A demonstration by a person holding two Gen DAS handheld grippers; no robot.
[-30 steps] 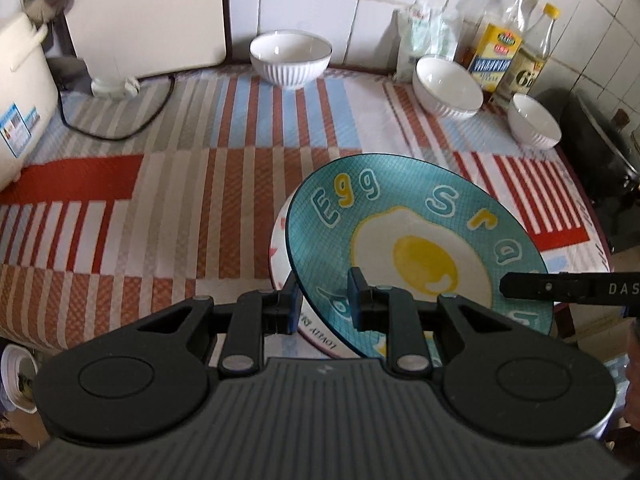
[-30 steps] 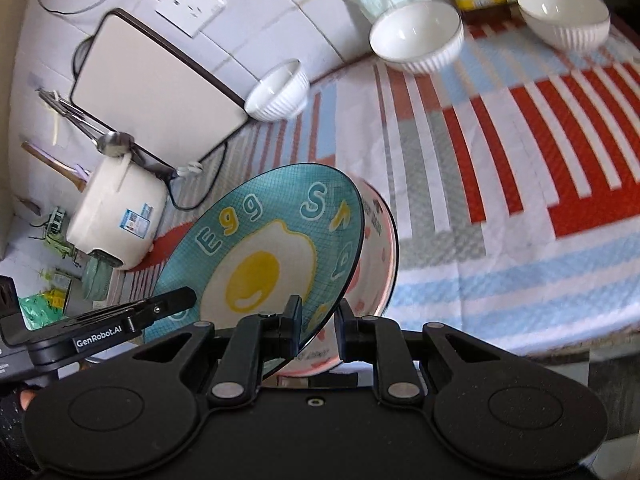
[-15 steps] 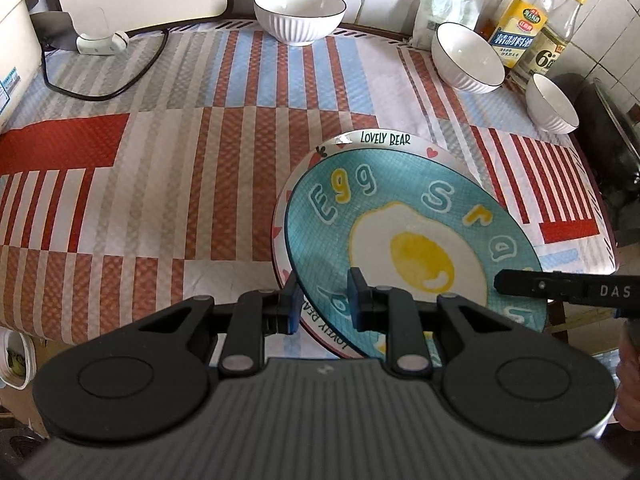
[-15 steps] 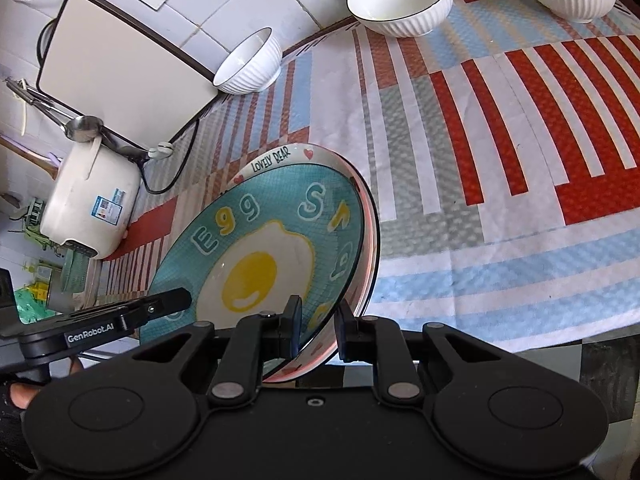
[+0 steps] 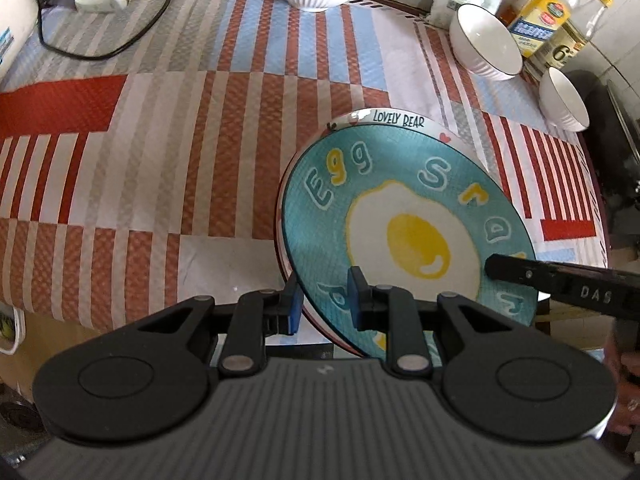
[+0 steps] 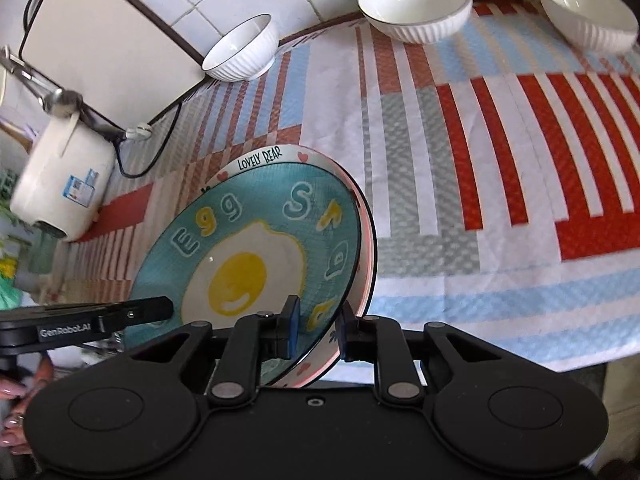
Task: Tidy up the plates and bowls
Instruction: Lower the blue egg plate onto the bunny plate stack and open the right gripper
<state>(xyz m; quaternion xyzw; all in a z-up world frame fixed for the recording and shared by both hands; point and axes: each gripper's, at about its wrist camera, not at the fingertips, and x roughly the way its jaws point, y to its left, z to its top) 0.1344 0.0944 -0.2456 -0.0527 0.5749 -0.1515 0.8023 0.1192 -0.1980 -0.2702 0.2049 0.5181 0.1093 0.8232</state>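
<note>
Left gripper (image 5: 323, 300): clamped on near rim of egg plate (image 5: 404, 220)
Right gripper (image 6: 316, 322): clamped on the same plate's opposite rim
Egg plate: stacked on bear plate (image 5: 396, 119), near front edge of striped cloth (image 5: 160, 160)
Change: a second earlier the egg plate hung tilted above the bear plate; it had since come down and levelled onto it
Meaning: plates judged stacked; release outstanding
Bowls: three white bowls (image 6: 416, 0) well apart at the back, unstacked
</note>
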